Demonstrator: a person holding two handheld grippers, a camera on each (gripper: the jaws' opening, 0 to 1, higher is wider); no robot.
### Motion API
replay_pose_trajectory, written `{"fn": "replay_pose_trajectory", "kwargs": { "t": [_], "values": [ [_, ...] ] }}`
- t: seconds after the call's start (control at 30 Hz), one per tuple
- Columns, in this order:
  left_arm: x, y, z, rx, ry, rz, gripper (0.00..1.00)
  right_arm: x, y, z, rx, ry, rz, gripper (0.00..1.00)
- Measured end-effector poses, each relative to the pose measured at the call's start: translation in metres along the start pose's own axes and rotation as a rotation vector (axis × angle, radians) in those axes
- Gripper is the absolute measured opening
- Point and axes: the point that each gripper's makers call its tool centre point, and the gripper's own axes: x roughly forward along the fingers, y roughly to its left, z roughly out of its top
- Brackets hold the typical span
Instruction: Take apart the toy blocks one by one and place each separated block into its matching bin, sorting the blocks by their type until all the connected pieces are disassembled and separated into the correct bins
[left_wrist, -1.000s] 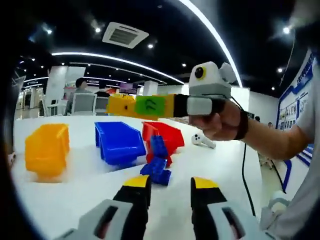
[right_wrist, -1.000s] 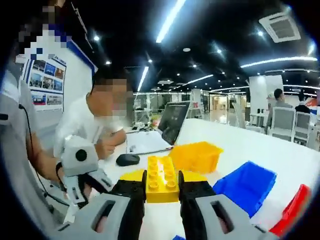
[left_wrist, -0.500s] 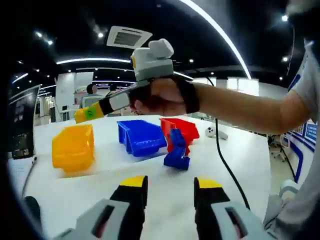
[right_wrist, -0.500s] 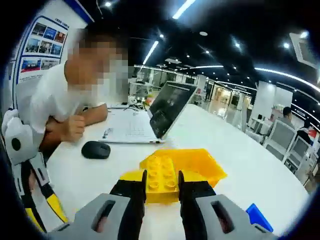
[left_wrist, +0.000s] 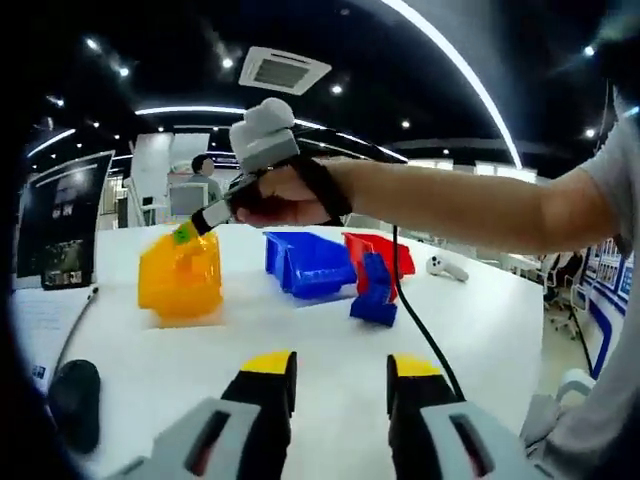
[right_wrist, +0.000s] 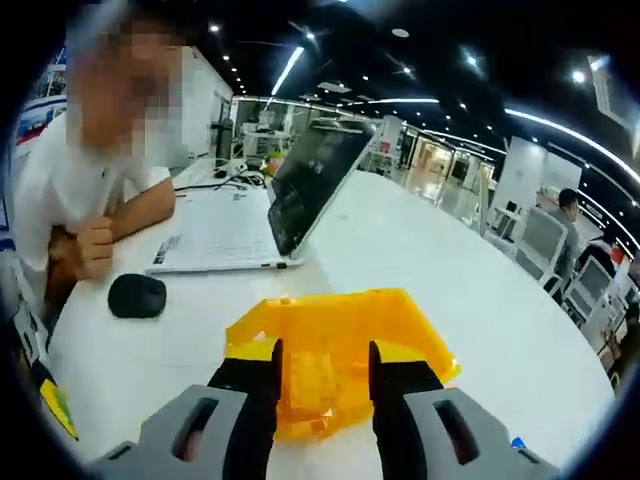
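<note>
Left gripper view: your left claw (left_wrist: 328, 375) sits at bottom centre, jaws apart, nothing between them, over bare white table (left_wrist: 300, 330). Your right claw (left_wrist: 186, 231) comes in at upper left, held in your hand (left_wrist: 285, 195), its tip right at the top edge of the yellow bin (left_wrist: 182, 275). Blue bin (left_wrist: 308, 263) is at frame centre, red bin (left_wrist: 385, 250) just right of it. A stack of blue blocks (left_wrist: 375, 292) stands in front of the red bin. A black mouse (left_wrist: 74, 400) is at lower left.

Right gripper view: your right claw (right_wrist: 322, 375) at bottom centre, jaws apart, directly over the yellow bin (right_wrist: 400, 325). A yellow block (right_wrist: 312, 378) lies between the jaws inside the bin; can't tell if the jaws touch it. Open laptop (right_wrist: 305, 190) at upper centre, black mouse (right_wrist: 136, 296) at left, a seated person (right_wrist: 80, 190) at far left.
</note>
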Motion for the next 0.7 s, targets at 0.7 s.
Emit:
{"fn": "replay_pose_trajectory", "kwargs": {
  "t": [0.7],
  "values": [
    [0.013,-0.010,0.013,-0.001,-0.020,0.004,0.38,-0.214,-0.050,-0.043,-0.025,-0.204,-0.176,0.34]
  ]
}}
